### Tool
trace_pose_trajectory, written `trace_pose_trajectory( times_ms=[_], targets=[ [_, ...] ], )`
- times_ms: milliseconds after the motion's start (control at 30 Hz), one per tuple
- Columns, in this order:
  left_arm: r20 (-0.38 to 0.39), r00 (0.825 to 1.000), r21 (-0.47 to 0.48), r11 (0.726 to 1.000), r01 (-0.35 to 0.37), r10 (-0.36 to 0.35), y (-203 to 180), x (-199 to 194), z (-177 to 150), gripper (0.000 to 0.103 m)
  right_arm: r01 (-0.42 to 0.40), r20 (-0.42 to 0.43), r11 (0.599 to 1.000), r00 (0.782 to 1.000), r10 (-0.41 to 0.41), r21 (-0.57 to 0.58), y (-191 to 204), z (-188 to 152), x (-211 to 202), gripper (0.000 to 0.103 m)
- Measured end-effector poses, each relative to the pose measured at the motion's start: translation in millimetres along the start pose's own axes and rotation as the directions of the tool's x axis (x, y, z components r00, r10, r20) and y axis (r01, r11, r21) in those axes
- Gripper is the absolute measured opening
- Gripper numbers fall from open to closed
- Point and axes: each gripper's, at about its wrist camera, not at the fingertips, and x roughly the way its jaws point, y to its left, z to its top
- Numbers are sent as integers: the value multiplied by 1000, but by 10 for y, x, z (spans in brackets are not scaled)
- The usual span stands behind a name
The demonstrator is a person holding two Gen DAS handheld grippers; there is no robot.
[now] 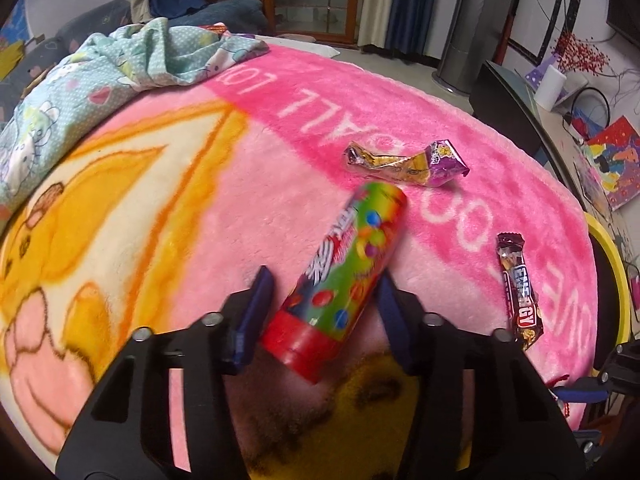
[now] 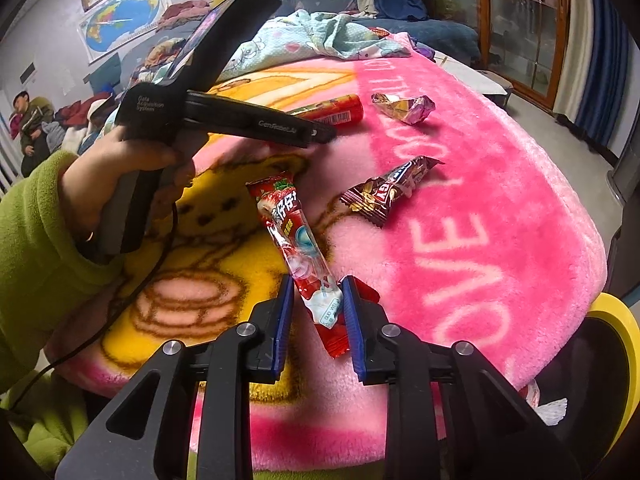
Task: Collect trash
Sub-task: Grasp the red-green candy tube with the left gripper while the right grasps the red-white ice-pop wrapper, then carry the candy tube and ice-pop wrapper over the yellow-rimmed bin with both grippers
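Note:
A colourful candy tube [image 1: 344,272] with a red cap lies slantwise between the blue pads of my left gripper [image 1: 323,280], which is shut on it just above the pink blanket [image 1: 256,208]. In the right wrist view the tube [image 2: 336,111] shows partly behind that tool, whose handle a hand [image 2: 120,168] in a green sleeve holds. My right gripper [image 2: 317,284] is shut on the lower end of a red strawberry wrapper [image 2: 292,232]. A brown energy bar wrapper [image 1: 520,288] [image 2: 388,192] and a crumpled purple-gold wrapper [image 1: 408,160] [image 2: 404,108] lie loose on the blanket.
A yellow-rimmed bin [image 1: 612,256] [image 2: 616,312] stands at the blanket's right edge. A light blue patterned cloth [image 1: 120,68] [image 2: 320,36] is bunched at the far side. A cluttered desk [image 1: 568,128] is at the right. A person [image 2: 28,120] sits far off to the left.

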Motion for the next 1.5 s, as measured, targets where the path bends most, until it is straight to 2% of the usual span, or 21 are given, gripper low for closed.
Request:
trace_pose_trajectory(
  times_ms=[133, 333, 567, 733, 1033, 1333, 1500],
  targets=[
    [9, 1000, -24, 1000, 16, -16, 35, -79, -79, 26, 5, 15, 1000, 1000, -5, 14, -36, 5, -69, 23],
    [41, 996, -88, 993, 80, -76, 52, -234, -259, 24, 10, 45, 998, 999, -13, 57, -134, 17, -191, 23],
    [99, 989, -112, 987, 118, -107, -67, -490, -459, 23, 27, 83, 995, 996, -35, 98, -231, 34, -335, 23],
    [149, 976, -133, 974, 181, -161, -157, -718, -548, 23, 34, 109, 991, 993, -48, 128, -289, 41, -451, 23],
    [201, 958, -110, 967, 231, -206, -367, -984, -592, 23, 47, 157, 985, 985, -74, 168, -389, 65, -644, 23],
    [228, 948, -81, 966, 244, -220, -515, -1117, -593, 23, 57, 190, 975, 977, -99, 214, -515, 38, -791, 23],
    [241, 943, -52, 967, 251, -231, -622, -1173, -572, 23, 92, 210, 968, 967, -143, 234, -585, -5, -906, 22]
  ],
)
